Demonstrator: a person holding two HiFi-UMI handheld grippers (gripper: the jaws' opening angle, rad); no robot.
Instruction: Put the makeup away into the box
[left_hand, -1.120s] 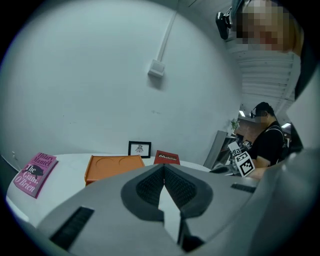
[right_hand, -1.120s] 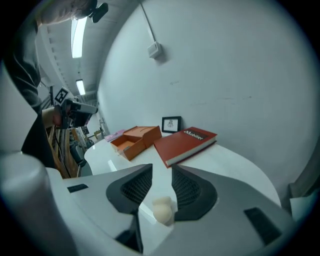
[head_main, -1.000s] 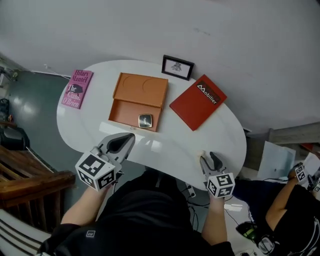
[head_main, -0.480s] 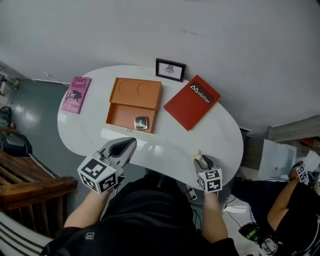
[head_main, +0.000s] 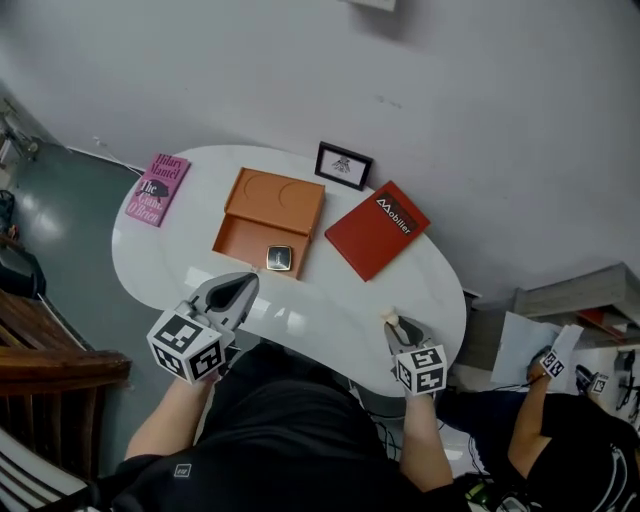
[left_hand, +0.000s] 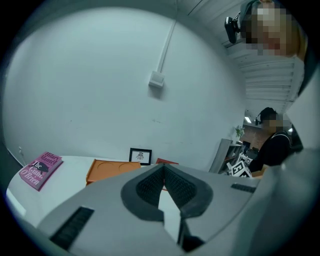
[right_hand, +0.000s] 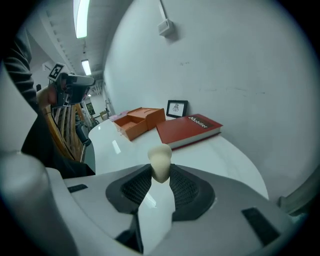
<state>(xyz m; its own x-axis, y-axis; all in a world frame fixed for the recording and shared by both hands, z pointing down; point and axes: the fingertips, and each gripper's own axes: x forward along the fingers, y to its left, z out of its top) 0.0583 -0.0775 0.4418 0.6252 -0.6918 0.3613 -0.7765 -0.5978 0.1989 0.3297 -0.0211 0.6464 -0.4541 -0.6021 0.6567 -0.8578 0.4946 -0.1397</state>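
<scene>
On the table (head_main: 330, 300) lie two books (head_main: 377, 229) (one box (head_main: 275, 193)).

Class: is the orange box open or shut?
Open: the orange box has its lid folded back, a small compact lying inside.

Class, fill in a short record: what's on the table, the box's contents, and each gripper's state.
On table: orange box, pink book, red book, framed picture
Box: open, one compact inside
Left gripper: shut, empty
Right gripper: jaws have just been closing; now pressed on cream makeup sponge
</scene>
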